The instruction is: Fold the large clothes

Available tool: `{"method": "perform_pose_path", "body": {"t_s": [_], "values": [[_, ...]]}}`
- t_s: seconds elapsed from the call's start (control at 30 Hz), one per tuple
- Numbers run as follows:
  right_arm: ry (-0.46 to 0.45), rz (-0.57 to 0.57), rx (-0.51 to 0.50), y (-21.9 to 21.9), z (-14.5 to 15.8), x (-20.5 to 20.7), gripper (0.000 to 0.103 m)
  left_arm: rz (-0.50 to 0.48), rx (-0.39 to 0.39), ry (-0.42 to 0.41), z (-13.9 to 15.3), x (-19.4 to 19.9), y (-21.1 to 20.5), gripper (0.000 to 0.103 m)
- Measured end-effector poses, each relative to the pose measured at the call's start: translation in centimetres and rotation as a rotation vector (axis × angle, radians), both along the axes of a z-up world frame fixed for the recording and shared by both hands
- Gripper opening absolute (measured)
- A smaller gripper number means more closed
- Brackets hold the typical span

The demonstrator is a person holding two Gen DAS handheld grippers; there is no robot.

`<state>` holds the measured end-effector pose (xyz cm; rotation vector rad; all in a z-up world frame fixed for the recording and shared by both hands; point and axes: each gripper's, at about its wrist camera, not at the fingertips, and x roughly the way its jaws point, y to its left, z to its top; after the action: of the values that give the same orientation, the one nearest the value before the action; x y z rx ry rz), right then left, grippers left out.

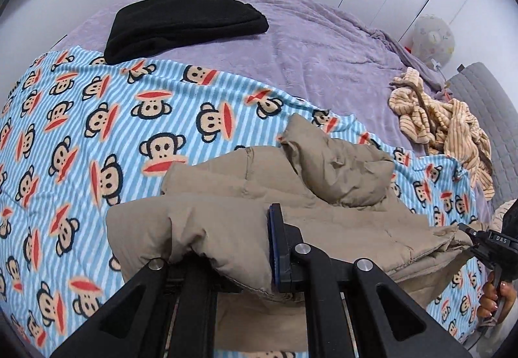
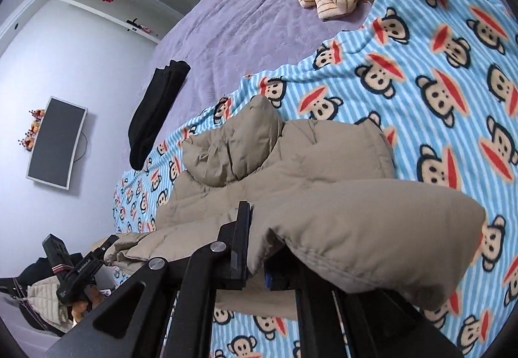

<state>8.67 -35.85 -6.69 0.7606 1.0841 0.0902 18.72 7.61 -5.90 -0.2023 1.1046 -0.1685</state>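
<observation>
Both wrist cams close above the tan puffer jacket (image 1: pixel 323 183), angled down across the monkey-print blanket (image 1: pixel 97 131); right view rolled.

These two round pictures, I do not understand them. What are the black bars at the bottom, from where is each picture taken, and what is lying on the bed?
The black bars are hand-held grippers; a person carries one in each hand, each with a wide-angle camera looking along its fingers. One picture comes from the left gripper, the other from the right gripper. Both are shut on the edge of a beige padded jacket, lifting it over a blue monkey-print blanket. On the purple bedcover also lie a folded black garment and a crumpled striped garment.
</observation>
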Motion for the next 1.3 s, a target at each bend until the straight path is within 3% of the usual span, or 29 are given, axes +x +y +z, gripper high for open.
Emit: {"method": "perform_pose_path", "body": {"t_s": [0.2,0.37,0.5,0.63,0.67,0.7,0.73,0.77,0.8,0.83,0.9,0.93,1.03,1.07,1.1,1.13,1.23,1.27,1.3], "values": [[0.058,-0.014,-0.041,-0.4,-6.1,6.2,0.008,0.028,0.048,0.073,-8.1,5.3,-1.1,0.012],[0.113,-0.054,-0.009,-0.7,-12.5,8.8,0.008,-0.003,0.16,0.039,-12.1,6.8,-3.6,0.013],[0.097,-0.071,0.013,-0.6,-14.9,9.4,0.008,-0.038,0.239,0.008,-12.5,6.9,-4.8,0.013],[0.113,-0.078,0.025,-0.7,-14.9,9.6,0.008,-0.017,0.182,-0.036,-10.0,6.2,-3.4,0.015],[0.122,-0.076,0.027,-0.8,-14.6,9.6,0.008,-0.022,0.165,-0.051,-9.3,5.9,-3.0,0.018],[0.129,-0.07,0.022,-0.8,-14.1,9.6,0.009,-0.032,0.155,-0.066,-8.6,5.5,-2.8,0.028],[0.132,-0.06,0.009,-0.8,-13.5,9.6,0.009,-0.045,0.156,-0.077,-8.0,5.1,-2.6,0.045],[0.129,-0.044,-0.014,-0.6,-12.7,9.5,0.013,-0.063,0.161,-0.084,-7.5,4.8,-2.6,0.056],[0.116,-0.025,-0.037,-0.4,-11.8,9.2,0.023,-0.084,0.166,-0.081,-7.2,4.5,-2.8,0.065],[0.098,-0.007,-0.052,-0.2,-11.0,9.0,0.031,-0.101,0.184,-0.085,-6.9,4.2,-2.9,0.065],[0.057,0.026,-0.075,0.4,-9.3,8.4,0.078,-0.131,0.2,-0.091,-6.3,3.8,-3.3,0.065],[0.033,0.038,-0.085,0.7,-8.6,8.0,0.08,-0.134,0.197,-0.096,-6.0,3.5,-3.3,0.065],[-0.002,0.088,-0.136,2.2,-7.3,7.3,0.077,-0.097,0.151,-0.129,-4.5,2.7,-2.8,0.065],[-0.005,0.102,-0.153,2.7,-7.3,7.0,0.063,-0.081,0.122,-0.14,-3.9,2.5,-2.4,0.065],[0.0,0.118,-0.17,3.2,-7.3,6.9,0.038,-0.057,0.097,-0.151,-3.4,2.2,-1.8,0.065],[0.02,0.139,-0.197,3.9,-7.6,6.8,0.028,-0.034,0.086,-0.161,-2.9,2.1,-1.3,0.065],[0.03,0.193,-0.205,5.0,-8.5,6.9,0.022,-0.001,0.09,-0.179,-1.8,1.9,-0.2,0.066],[0.031,0.204,-0.21,5.3,-8.7,7.0,0.021,-0.011,0.069,-0.181,-1.7,1.9,0.0,0.07],[0.032,0.207,-0.217,5.4,-8.7,7.1,0.021,-0.027,0.054,-0.176,-1.7,1.9,0.0,0.091]]}}
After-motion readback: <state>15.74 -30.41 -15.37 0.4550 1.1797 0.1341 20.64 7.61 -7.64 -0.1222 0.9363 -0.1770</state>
